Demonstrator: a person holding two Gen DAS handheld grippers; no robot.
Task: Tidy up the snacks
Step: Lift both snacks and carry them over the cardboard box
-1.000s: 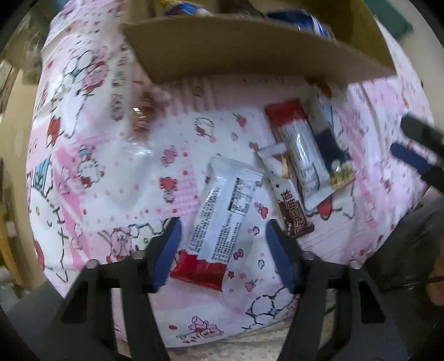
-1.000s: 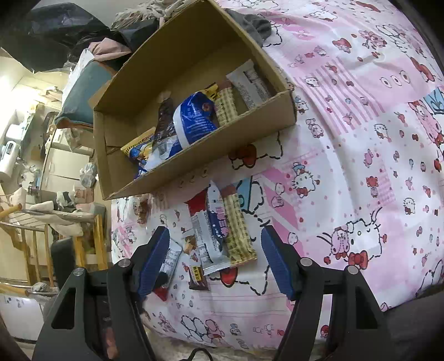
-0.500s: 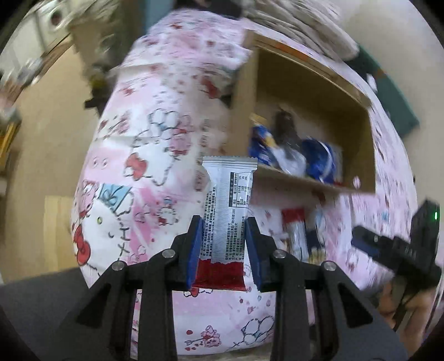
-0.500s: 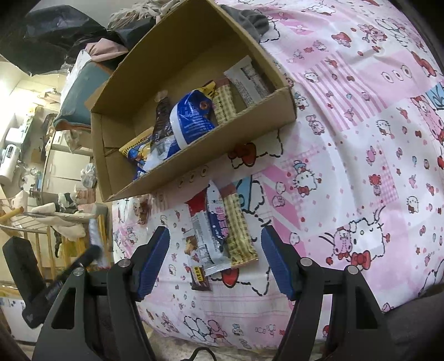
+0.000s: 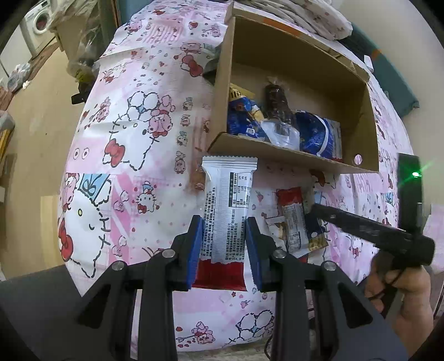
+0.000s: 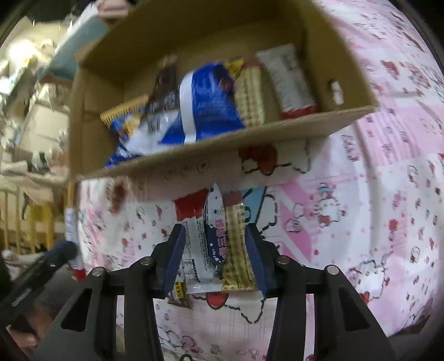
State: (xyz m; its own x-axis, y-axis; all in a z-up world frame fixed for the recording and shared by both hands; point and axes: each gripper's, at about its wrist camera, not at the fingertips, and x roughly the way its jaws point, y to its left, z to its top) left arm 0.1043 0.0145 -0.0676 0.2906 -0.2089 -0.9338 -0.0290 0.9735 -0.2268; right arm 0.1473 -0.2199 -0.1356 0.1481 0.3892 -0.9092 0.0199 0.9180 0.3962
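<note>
Upright, silver snack bar (red bottom end, printed label side showing)

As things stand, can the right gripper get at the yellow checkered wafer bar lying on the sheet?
Probably yes. The right gripper already straddles the yellow checkered wafer bar, its fingers closing with nothing above it. But the white-and-red bar and blue packet lie between them too, so all three may get pinched.

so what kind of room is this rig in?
Likely a home, probably a bedroom or laundry corner. The snacks lie on a cartoon-print bedsheet, a washing machine stands in the far left corner, and a pillow or folded bedding sits behind the cardboard box.
</note>
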